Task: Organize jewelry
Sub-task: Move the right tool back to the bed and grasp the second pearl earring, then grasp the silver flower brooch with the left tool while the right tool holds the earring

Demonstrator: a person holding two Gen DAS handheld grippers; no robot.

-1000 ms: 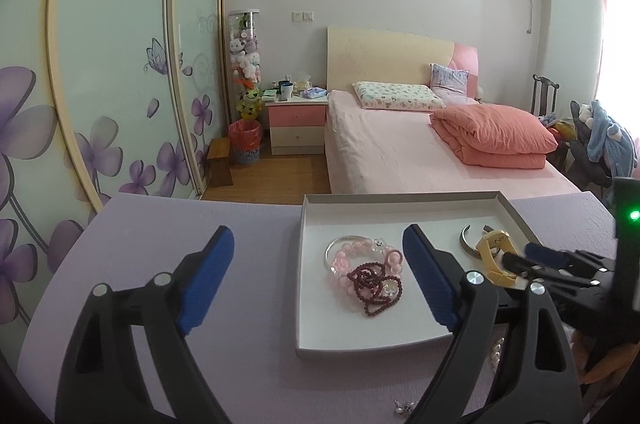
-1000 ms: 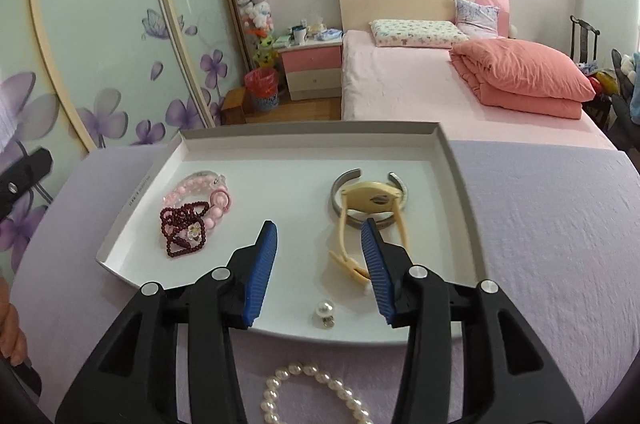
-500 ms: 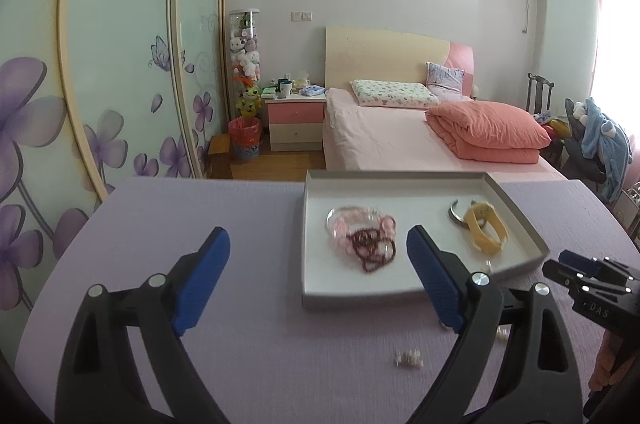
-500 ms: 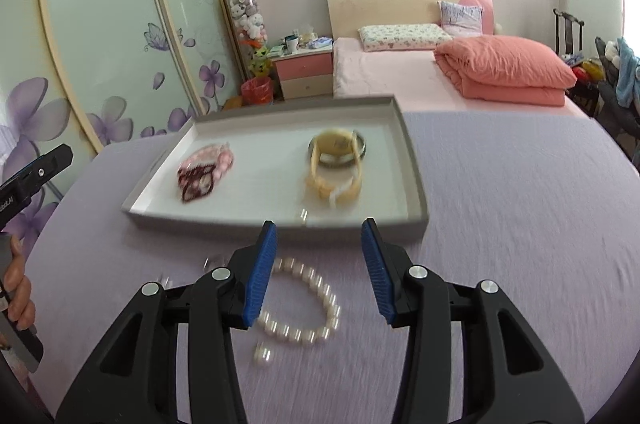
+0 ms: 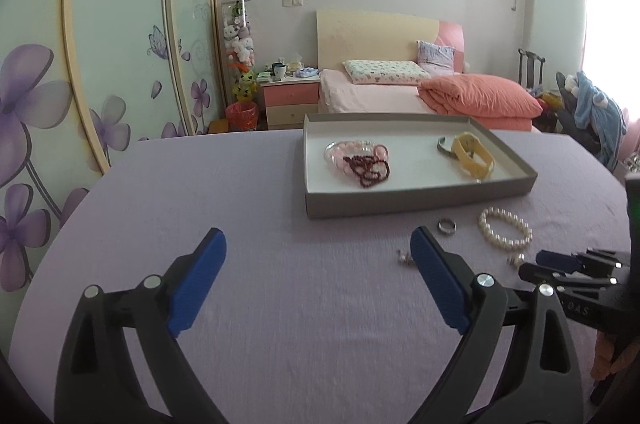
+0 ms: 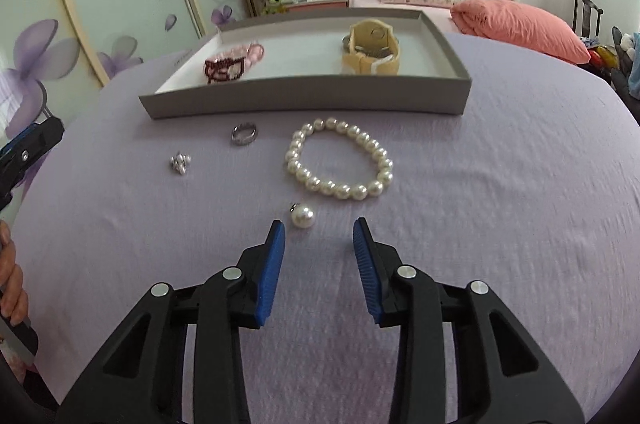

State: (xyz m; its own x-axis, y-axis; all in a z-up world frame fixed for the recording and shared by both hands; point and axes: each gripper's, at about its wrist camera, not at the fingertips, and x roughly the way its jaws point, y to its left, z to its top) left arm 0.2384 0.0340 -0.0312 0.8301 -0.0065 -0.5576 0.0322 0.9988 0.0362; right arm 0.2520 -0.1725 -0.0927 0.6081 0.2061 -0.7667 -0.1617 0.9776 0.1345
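Observation:
A grey tray (image 6: 304,100) (image 5: 420,202) on the purple cloth holds a pink bead bracelet (image 6: 252,53), a dark red bead bracelet (image 6: 222,69), a yellow band (image 6: 372,46) and a metal cuff (image 5: 443,144). In front of the tray lie a pearl bracelet (image 6: 340,158) (image 5: 505,228), a silver ring (image 6: 244,133) (image 5: 447,225), a single pearl (image 6: 303,215) and a small pearl cluster (image 6: 180,162). My right gripper (image 6: 319,228) is open and empty, just short of the single pearl. My left gripper (image 5: 318,244) is wide open and empty, to the left.
The purple table (image 5: 200,192) drops off at its far edge towards a floor, a bed (image 5: 400,96) and a nightstand (image 5: 290,100). Floral wardrobe doors (image 5: 100,64) stand on the left.
Both grippers have pulled back from over the tray to the near side of the table. The loose pieces in front of the tray have come into view.

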